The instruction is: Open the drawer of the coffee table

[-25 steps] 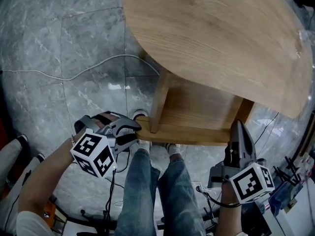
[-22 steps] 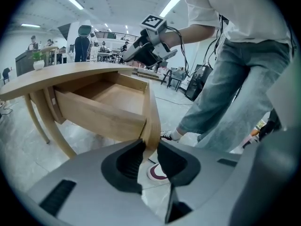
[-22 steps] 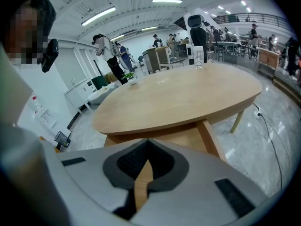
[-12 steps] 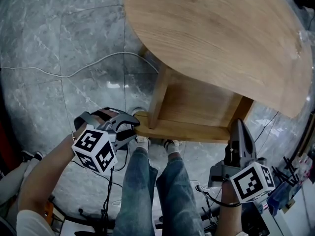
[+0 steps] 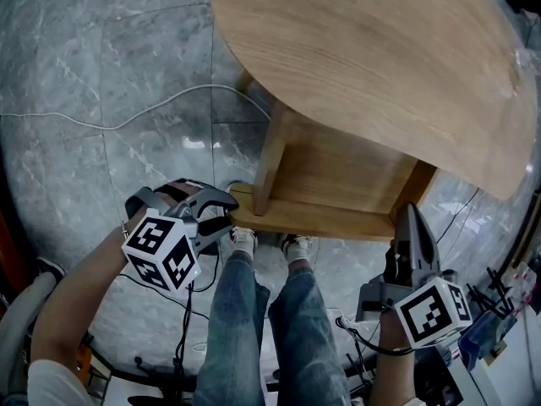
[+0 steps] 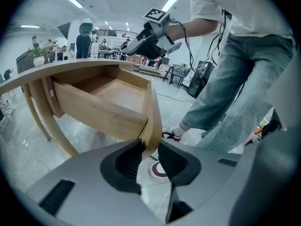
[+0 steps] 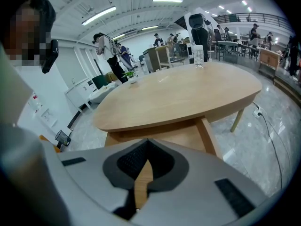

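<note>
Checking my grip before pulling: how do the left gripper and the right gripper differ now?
The left gripper clamps the drawer front at its corner, jaws apart; the right gripper has jaws that meet at the tips, with no wood between them. In the head view the left gripper is at the drawer front's left end, the right gripper near its right end. Both slant downward.

Floor (image 5: 101, 57): glossy grey marbled tiles. White cable (image 5: 169, 100) runs across it. Ceiling strip lights (image 7: 99, 15) on. White wall (image 7: 63, 69) at left; desks (image 7: 235, 44) far back.
</note>
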